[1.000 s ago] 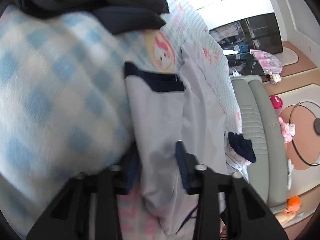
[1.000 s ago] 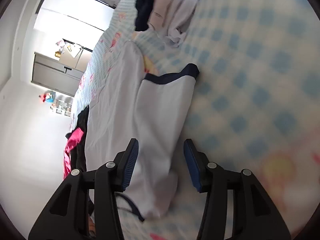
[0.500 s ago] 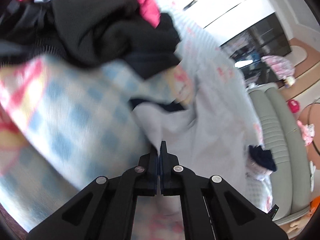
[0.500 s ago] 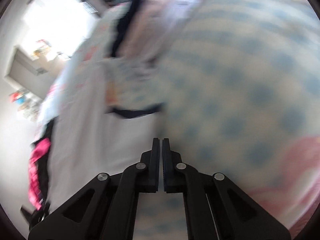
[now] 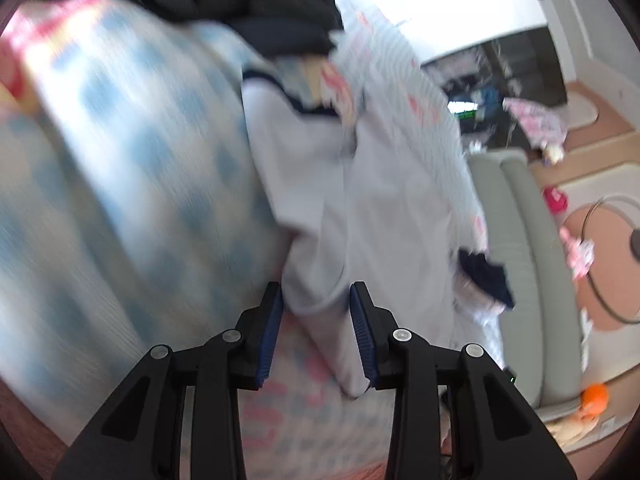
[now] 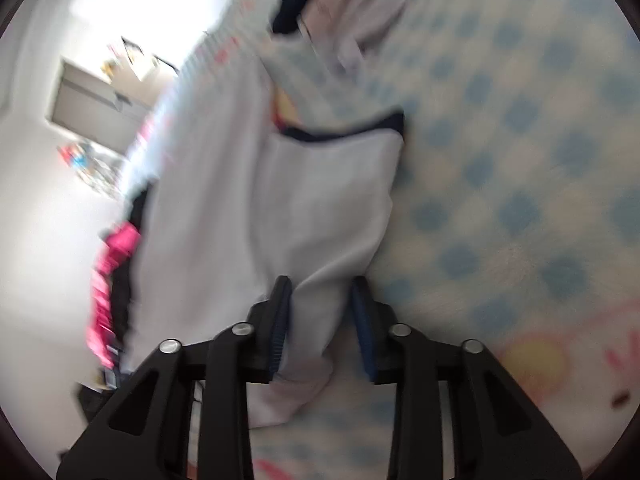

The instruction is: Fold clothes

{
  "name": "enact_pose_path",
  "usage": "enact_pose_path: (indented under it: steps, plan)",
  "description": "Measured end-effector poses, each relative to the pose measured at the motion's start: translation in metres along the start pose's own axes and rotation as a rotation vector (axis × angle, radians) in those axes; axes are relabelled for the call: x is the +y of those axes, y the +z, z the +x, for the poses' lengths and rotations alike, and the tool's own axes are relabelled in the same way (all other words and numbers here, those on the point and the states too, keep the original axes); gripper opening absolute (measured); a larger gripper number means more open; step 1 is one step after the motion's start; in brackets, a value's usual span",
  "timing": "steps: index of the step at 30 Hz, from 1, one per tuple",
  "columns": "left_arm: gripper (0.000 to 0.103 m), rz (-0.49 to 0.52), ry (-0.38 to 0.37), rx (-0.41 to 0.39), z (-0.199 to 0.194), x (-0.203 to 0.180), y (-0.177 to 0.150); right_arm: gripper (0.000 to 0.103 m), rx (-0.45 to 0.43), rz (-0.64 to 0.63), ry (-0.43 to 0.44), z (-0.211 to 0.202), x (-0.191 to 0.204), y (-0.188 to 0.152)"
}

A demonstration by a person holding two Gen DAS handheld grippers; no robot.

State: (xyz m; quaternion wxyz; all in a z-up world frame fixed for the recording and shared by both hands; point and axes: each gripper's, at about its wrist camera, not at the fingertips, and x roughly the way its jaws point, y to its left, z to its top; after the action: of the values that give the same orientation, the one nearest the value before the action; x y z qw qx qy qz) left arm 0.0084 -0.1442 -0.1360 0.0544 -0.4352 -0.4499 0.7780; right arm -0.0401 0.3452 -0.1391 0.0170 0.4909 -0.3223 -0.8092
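Now both hand-held grippers, left (image 5: 316, 328) and right (image 6: 322, 320), are opening, straddling the white garment (image 5: 320, 200), its length running straight ahead toward the navy collar (image 6: 344, 130).

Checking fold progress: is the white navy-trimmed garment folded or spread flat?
Partly folded: the white garment lies doubled lengthwise in overlapping layers on the checked blanket, not spread.

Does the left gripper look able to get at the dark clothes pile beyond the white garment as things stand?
Probably yes. The left gripper has opening jaws, with the white garment lying between them but seemingly not pinched. The dark clothes pile lies uncovered farther up the checked blanket.
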Motion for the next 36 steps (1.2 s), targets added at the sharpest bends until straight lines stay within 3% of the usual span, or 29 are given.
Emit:
enact_pose_path:
  steps: [1, 5, 8, 11, 13, 15, 17, 20, 23, 27, 30, 36]
  plan:
    - [0.037, 0.014, 0.013, 0.024, 0.007, -0.002, -0.001, 0.007, 0.002, -0.027, -0.031, 0.003, 0.002, 0.000]
    - [0.035, 0.050, 0.047, -0.012, 0.006, -0.010, 0.001, 0.003, -0.096, -0.116, -0.194, -0.014, 0.013, 0.005]
    - [0.035, 0.032, 0.028, 0.014, 0.007, -0.009, 0.003, 0.006, -0.150, -0.063, -0.220, -0.036, 0.007, 0.007]
    - [0.037, 0.013, -0.023, 0.058, 0.009, -0.007, -0.006, 0.009, -0.090, 0.008, -0.043, -0.050, 0.001, -0.003]
    - [0.037, 0.004, -0.054, 0.090, 0.011, -0.006, -0.014, 0.018, -0.020, -0.003, 0.032, -0.048, 0.008, -0.022]
    - [0.038, 0.009, -0.075, 0.110, 0.016, -0.008, -0.020, 0.025, 0.043, -0.028, 0.080, -0.039, 0.016, -0.038]
    - [0.039, 0.025, -0.081, 0.126, 0.021, -0.012, -0.022, 0.025, 0.118, -0.054, 0.130, -0.022, 0.027, -0.052]
    - [0.041, 0.045, -0.103, 0.137, 0.026, -0.021, -0.022, 0.031, 0.185, -0.070, 0.138, 0.005, 0.040, -0.069]
    - [0.041, 0.082, -0.070, 0.133, 0.033, -0.029, -0.022, 0.032, 0.167, -0.041, 0.147, 0.021, 0.048, -0.074]
    - [0.041, 0.158, -0.014, 0.125, 0.038, -0.037, -0.025, 0.029, 0.145, -0.102, 0.076, 0.025, 0.062, -0.082]
    - [0.041, 0.158, -0.041, 0.128, 0.040, -0.036, -0.025, 0.028, 0.153, -0.140, 0.075, 0.016, 0.058, -0.084]
    - [0.042, 0.146, -0.118, 0.113, 0.041, -0.044, -0.018, 0.032, 0.066, 0.038, 0.144, 0.018, 0.034, -0.068]
